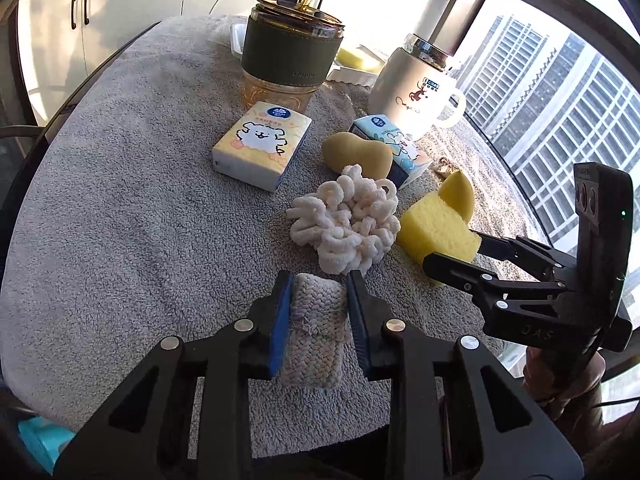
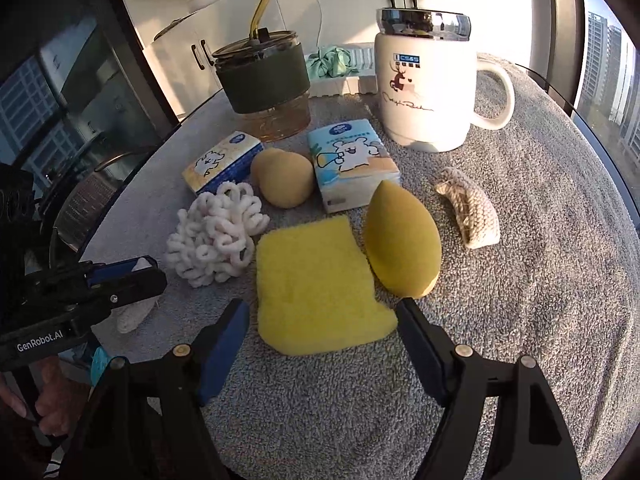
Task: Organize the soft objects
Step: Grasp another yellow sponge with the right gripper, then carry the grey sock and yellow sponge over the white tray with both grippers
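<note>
My left gripper [image 1: 320,278] is shut on a cream woven pad [image 1: 316,320] lying on the grey towel [image 1: 120,200]; its blue pads press both sides. My right gripper [image 2: 322,306] stands open, its jaws straddling the near edge of a yellow rectangular sponge [image 2: 316,292] with a small gap at the left pad. A white loopy puff [image 2: 216,240] lies left of the sponge and a yellow teardrop sponge [image 2: 402,244] touches its right side. Behind them sit a beige gourd-shaped sponge [image 2: 282,178] and a second woven pad [image 2: 470,212].
Two tissue packs [image 2: 222,162] [image 2: 354,164] lie mid-table. A lidded glass cup with a straw [image 2: 264,80] and a white mug [image 2: 426,80] stand behind them. A white tray [image 2: 352,82] with green cloth sits at the back. The table edge curves close on the left.
</note>
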Demonstrator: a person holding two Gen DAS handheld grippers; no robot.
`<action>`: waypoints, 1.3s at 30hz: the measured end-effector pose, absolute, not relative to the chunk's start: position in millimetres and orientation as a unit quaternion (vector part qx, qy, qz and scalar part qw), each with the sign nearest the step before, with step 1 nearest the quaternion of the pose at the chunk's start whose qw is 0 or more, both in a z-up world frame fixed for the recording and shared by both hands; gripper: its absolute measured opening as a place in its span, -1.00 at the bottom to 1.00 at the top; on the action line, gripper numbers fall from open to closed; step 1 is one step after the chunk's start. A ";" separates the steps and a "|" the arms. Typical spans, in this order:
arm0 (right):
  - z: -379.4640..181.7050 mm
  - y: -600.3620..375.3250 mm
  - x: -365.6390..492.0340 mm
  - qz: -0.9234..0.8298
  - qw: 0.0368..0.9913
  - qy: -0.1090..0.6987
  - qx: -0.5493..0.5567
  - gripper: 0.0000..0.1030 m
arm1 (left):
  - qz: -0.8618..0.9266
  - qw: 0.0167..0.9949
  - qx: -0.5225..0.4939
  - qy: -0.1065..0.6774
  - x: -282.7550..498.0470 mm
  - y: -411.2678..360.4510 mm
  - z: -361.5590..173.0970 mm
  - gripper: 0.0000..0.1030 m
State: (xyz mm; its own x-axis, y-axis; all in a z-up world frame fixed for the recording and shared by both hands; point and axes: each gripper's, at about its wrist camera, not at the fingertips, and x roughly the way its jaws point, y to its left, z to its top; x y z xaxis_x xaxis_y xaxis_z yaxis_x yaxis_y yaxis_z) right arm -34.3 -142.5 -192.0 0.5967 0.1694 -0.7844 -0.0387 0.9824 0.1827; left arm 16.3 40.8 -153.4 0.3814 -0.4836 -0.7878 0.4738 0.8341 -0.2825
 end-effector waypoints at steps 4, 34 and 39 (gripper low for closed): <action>-191.1 -135.6 -36.7 0.064 0.891 0.446 0.056 0.18 | -0.288 0.830 -0.012 0.478 18.5 41.6 -153.7 -0.50; -160.2 -227.3 -66.4 -0.032 0.896 0.431 0.104 0.17 | -0.211 0.870 -0.032 0.444 54.5 93.3 -138.4 -0.50; -160.0 -248.8 -59.5 -0.057 0.892 0.434 0.113 0.17 | -0.191 0.874 -0.038 0.446 70.8 107.3 -140.2 -0.50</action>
State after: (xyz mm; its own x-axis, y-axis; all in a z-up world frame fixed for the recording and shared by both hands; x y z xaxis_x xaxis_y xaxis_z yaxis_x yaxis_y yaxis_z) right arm -59.5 -248.8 -160.0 0.6174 -0.0042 -0.7866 0.1994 0.9682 0.1513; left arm 70.8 107.3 -140.2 0.5297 -0.3672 -0.7646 0.2992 0.9244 -0.2367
